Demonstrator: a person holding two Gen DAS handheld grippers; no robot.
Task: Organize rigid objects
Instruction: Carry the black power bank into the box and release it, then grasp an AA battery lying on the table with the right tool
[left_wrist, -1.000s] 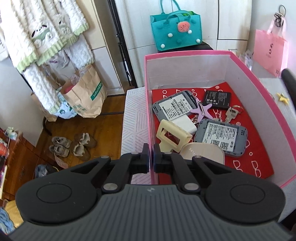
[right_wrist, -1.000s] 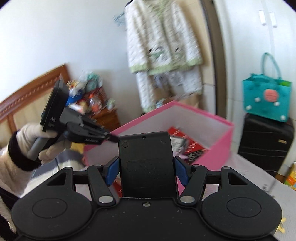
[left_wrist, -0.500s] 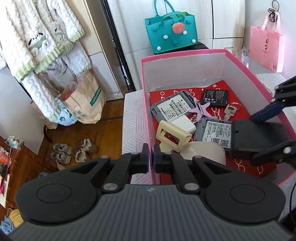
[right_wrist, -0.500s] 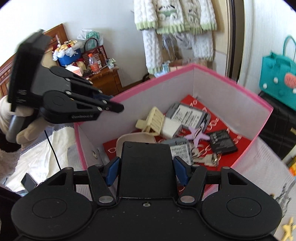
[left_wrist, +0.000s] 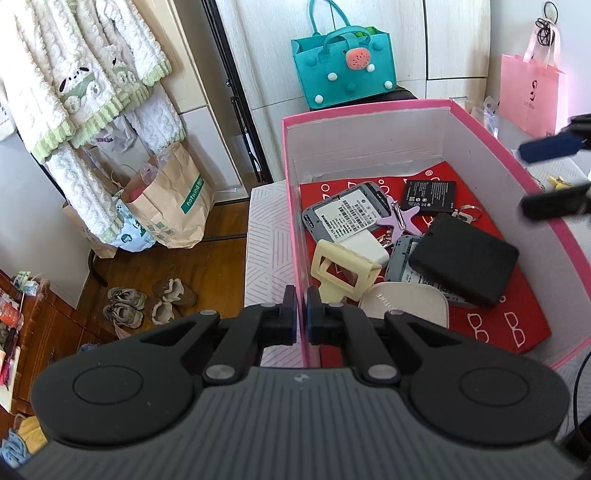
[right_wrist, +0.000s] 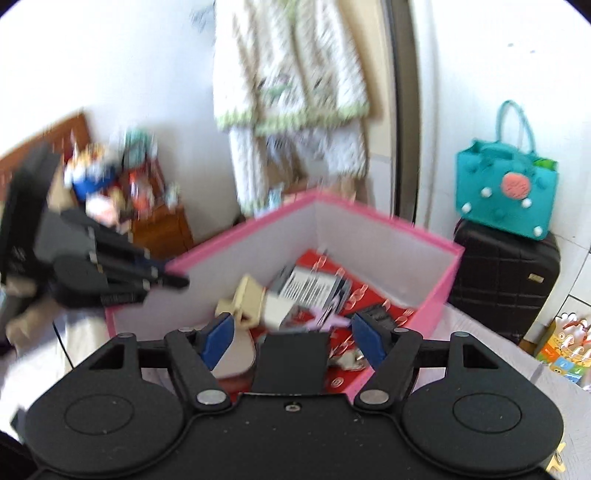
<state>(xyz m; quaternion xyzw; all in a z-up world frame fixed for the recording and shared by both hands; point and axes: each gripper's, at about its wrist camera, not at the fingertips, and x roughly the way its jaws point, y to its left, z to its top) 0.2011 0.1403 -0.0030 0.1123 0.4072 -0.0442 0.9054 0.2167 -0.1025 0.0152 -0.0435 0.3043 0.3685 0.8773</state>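
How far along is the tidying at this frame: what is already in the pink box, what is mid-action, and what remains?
Done: the pink box already holds two phone shells, a battery, keys, a cream clip and the black case, lying on the pile.
In hand: the right gripper has just been opening, with nothing pressed between its pads. The left gripper is shut on the box's wall.
Left: a small yellow piece lies outside the box.

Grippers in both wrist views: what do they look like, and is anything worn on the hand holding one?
Both are matte black plastic. The left gripper has a ribbed grey-black body, two round discs, silver pivot pins and dark blue pads. The right gripper has brighter blue pads, a smooth black body and one centre screw. The hand is too blurred to judge.
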